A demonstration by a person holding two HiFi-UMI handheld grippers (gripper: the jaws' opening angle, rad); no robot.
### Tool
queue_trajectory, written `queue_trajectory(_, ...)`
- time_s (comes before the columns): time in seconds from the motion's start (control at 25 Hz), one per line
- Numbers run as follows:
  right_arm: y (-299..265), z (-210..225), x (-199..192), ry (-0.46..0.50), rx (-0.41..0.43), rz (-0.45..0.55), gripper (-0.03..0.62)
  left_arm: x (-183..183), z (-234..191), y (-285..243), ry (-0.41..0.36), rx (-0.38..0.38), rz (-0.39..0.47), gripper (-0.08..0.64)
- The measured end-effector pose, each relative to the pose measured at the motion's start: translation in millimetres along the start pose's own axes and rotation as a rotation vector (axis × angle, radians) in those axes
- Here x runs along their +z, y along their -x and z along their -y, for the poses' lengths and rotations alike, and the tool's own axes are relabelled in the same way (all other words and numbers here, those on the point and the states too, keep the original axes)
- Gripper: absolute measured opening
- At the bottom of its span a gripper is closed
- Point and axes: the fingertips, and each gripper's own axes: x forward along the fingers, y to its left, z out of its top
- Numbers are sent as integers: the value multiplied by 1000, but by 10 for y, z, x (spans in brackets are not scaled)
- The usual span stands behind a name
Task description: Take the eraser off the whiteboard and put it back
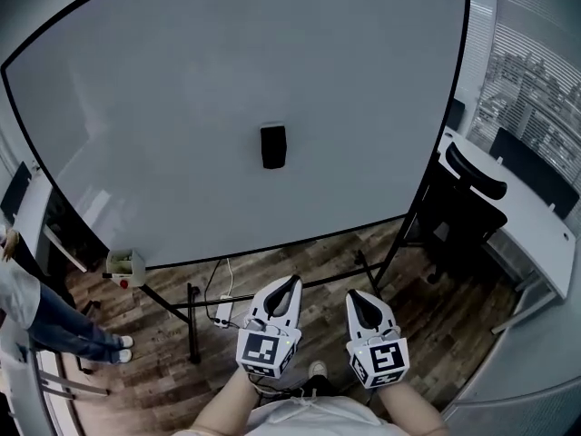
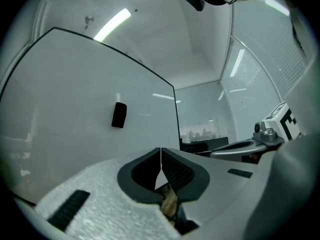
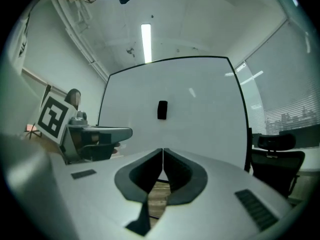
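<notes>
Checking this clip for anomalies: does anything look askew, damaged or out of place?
Nothing stands out: the eraser sits upright on the blank whiteboard, and the left gripper and right gripper are shut and empty.

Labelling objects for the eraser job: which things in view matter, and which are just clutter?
Job: eraser, stuck on the whiteboard; left gripper and right gripper, both shut and empty.
Lying about: office chair, desk, power strip, person standing at left.

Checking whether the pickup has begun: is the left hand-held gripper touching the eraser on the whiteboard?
Apart. The head view shows the left hand-held gripper well short of the whiteboard, far below the eraser on it.
</notes>
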Motion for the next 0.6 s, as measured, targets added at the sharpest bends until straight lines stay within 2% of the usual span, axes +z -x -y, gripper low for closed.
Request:
queue_trajectory(0.32,-1019,594,187,25,66,27,28,95,-572,-978,-25,85,48,18)
queue_trajectory(0.6,-1574,712,250,19,154,49,28,201,-998,-1235,-61,206,64,18)
